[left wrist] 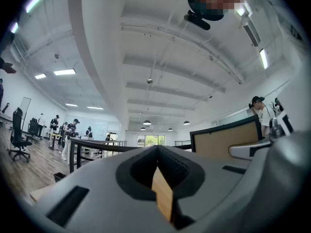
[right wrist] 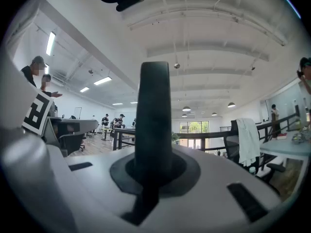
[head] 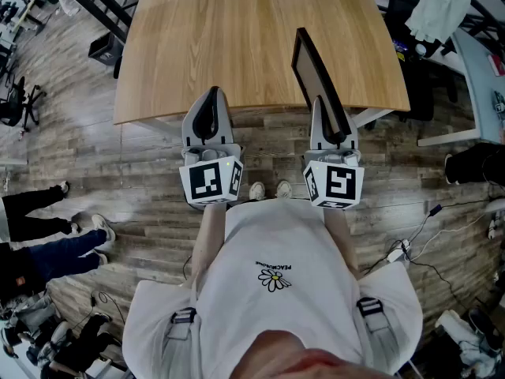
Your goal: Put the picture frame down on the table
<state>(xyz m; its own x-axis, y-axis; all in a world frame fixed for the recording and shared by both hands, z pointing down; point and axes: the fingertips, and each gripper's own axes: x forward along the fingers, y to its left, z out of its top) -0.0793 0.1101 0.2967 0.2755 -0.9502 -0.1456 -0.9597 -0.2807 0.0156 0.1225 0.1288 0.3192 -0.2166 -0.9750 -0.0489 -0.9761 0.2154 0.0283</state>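
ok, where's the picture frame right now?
Head view, right side: the picture frame stands upright in the right gripper, at the table's near right edge, not yet laid down.

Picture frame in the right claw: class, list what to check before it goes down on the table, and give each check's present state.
1. Right claw shut on the picture frame: ok, the dark frame edge stands between its jaws.
2. Frame over the table: ok, though its gripped end sits at the near edge.
3. Tabletop to the left of the frame bare: ok.
4. Frame resting on the wood or lifted off it: cannot tell.
5. Left claw out of the way: ok. Its jaws are together, holding nothing, and it is well apart from the frame.
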